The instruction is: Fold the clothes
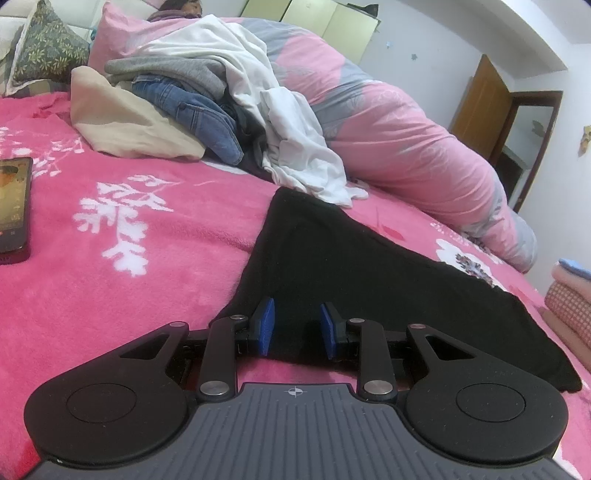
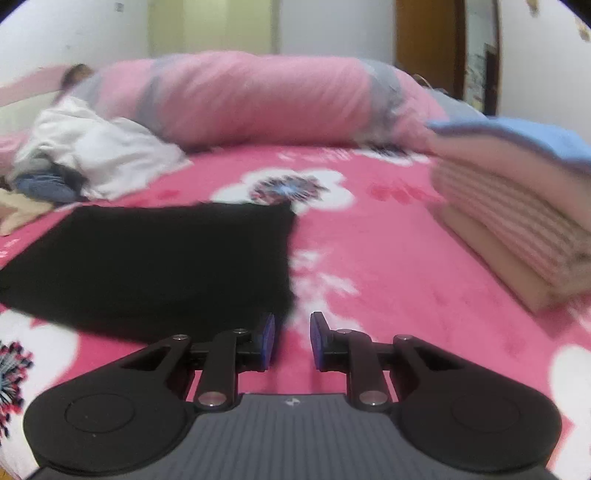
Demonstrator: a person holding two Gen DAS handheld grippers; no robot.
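Observation:
A black garment [image 1: 343,258] lies flat on the pink flowered blanket [image 1: 129,266]. My left gripper [image 1: 297,326] is open at the garment's near edge, its blue pads [image 1: 266,325] standing over the black cloth with nothing pinched between them. In the blurred right wrist view the same black garment [image 2: 159,266] spreads to the left. My right gripper [image 2: 292,341] is open just off the garment's near right corner, over the bare blanket [image 2: 369,266]. A heap of unfolded clothes [image 1: 207,92], white, grey, denim and beige, lies at the back.
A rolled pink and grey duvet [image 1: 399,122] runs along the far side of the bed. A phone [image 1: 13,206] lies on the blanket at the left. A stack of folded clothes [image 2: 517,206] sits at the right. A person's head [image 1: 181,6] shows beyond the heap.

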